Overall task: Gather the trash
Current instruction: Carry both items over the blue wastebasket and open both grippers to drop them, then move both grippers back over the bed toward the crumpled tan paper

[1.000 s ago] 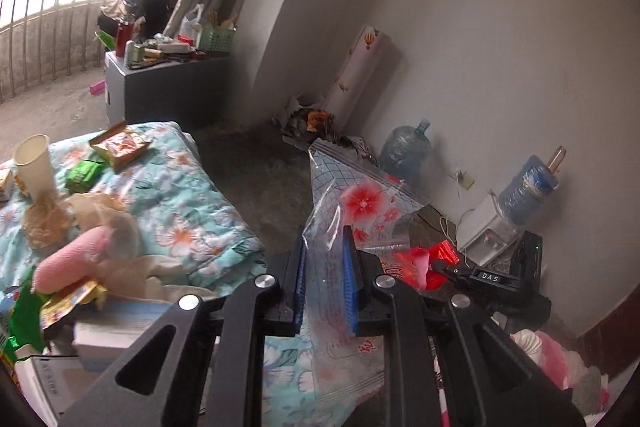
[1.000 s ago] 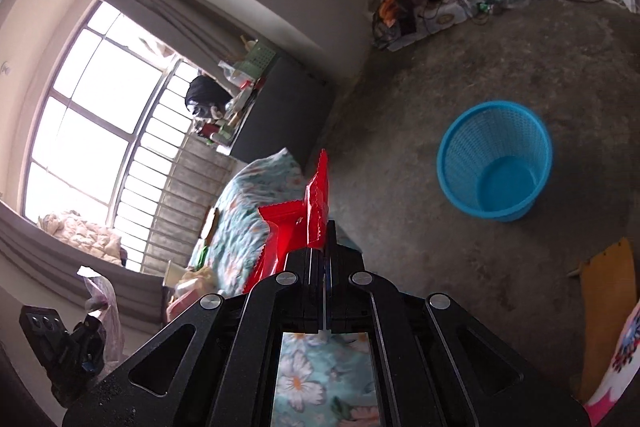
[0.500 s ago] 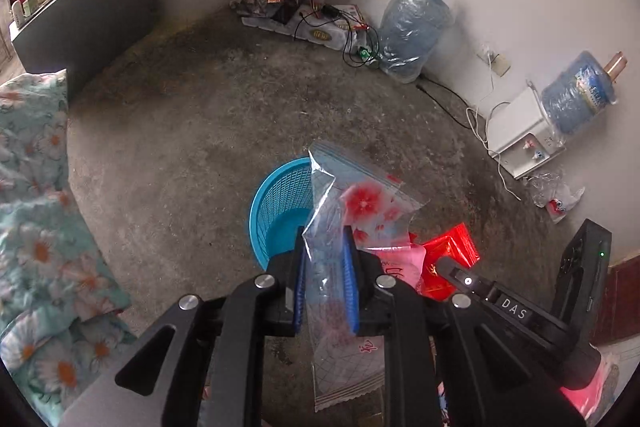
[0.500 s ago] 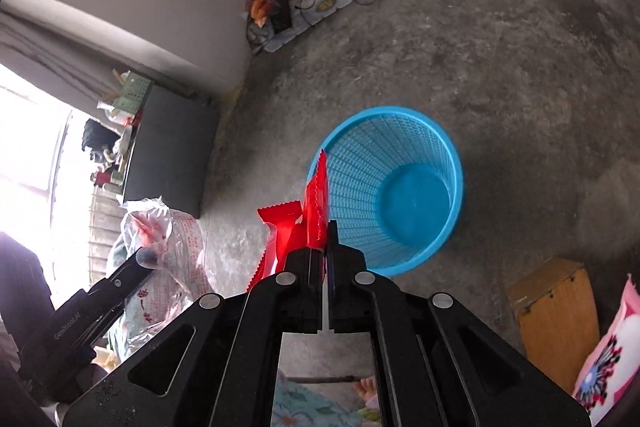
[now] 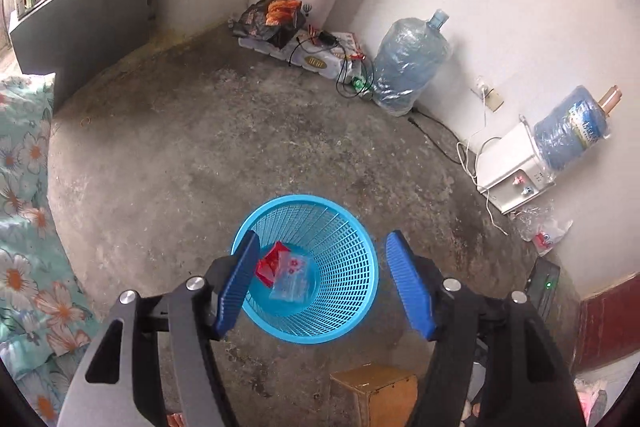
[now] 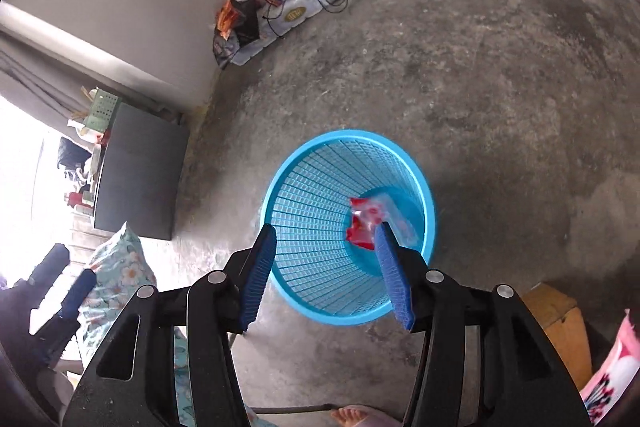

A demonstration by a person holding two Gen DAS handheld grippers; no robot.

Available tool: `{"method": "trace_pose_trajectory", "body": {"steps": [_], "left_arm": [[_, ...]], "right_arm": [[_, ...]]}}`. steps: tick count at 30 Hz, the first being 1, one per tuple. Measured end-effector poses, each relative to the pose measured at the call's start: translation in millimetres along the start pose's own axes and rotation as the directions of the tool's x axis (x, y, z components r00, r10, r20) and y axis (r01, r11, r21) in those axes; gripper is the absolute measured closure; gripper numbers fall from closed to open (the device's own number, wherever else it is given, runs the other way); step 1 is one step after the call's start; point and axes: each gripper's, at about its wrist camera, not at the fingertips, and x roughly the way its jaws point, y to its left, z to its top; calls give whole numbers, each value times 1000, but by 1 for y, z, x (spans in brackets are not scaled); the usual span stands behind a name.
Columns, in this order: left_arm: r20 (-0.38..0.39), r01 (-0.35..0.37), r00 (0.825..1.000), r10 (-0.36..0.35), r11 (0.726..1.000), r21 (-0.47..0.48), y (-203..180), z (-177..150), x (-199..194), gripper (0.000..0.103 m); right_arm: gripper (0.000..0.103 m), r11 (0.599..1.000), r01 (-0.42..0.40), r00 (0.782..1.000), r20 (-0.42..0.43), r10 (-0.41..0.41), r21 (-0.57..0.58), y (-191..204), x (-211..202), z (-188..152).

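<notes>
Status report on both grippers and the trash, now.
Left gripper and right gripper just opened, nothing between jaws. Red wrapper and clear bag lie in blue basket. Nothing in the way.

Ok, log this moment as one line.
left gripper: open, empty | right gripper: open, empty | red wrapper, clear bag: in blue basket | both jaws just opened

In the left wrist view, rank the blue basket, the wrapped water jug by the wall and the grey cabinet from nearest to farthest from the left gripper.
1. Blue basket, directly under the open left gripper.
2. Wrapped water jug, against the wall, ahead and right.
3. Grey cabinet, far corner, upper left.
</notes>
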Motion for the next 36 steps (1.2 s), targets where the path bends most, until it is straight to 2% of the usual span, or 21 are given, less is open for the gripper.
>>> {"method": "trace_pose_trajectory", "body": {"steps": [3, 5, 8, 10, 12, 14, 16, 19, 21, 24, 26, 29, 31, 33, 36], "left_arm": [[96, 64, 993, -68, 997, 49, -12, -5, -61, 39], [179, 99, 977, -119, 988, 118, -22, -16, -113, 39], [299, 86, 943, -150, 972, 218, -25, -48, -192, 34], [358, 73, 920, -162, 966, 248, -16, -78, -238, 29], [373, 63, 915, -154, 967, 245, 0, -108, -273, 24], [392, 27, 914, -104, 980, 196, 21, -136, -301, 23], [420, -18, 907, -35, 993, 121, 49, -163, -330, 22], [451, -103, 889, 78, 994, 32, 86, -205, -368, 22], [469, -150, 873, 136, 989, -7, 109, -233, -391, 21], [468, -202, 855, 223, 975, -94, 148, -272, -420, 19], [474, -219, 839, 268, 963, -156, 172, -296, -436, 19], [497, -241, 801, 334, 940, -242, 203, -330, -463, 19], [496, -255, 785, 371, 924, -286, 221, -346, -474, 19], [495, -251, 777, 389, 913, -322, 235, -361, -481, 19], [507, -203, 770, 387, 902, -380, 257, -375, -496, 19]], "right_arm": [[50, 993, -4, 998, 68, 12, -114, 25, -35, -10], [45, 981, -23, 992, 115, 46, -192, 48, -63, -20], [33, 942, -23, 977, 194, 93, -336, 88, -109, -41], [23, 896, -16, 955, 258, 145, -444, 118, -141, -63], [8, 833, 4, 926, 316, 205, -553, 146, -170, -90], [8, 755, 20, 898, 344, 275, -655, 171, -192, -118], [8, 660, 2, 885, 309, 349, -751, 194, -205, -146], [8, 527, -32, 890, 215, 401, -850, 224, -210, -183], [8, 469, -20, 890, 198, 410, -883, 243, -211, -207], [8, 384, -29, 878, 160, 451, -923, 264, -216, -245], [8, 349, -63, 873, 118, 473, -935, 276, -219, -264], [8, 304, -122, 873, 44, 486, -945, 297, -225, -296], [8, 279, -157, 869, 1, 494, -947, 308, -228, -315], [8, 266, -192, 871, -39, 489, -945, 322, -229, -333], [8, 254, -217, 878, -75, 472, -943, 339, -227, -351]]}}
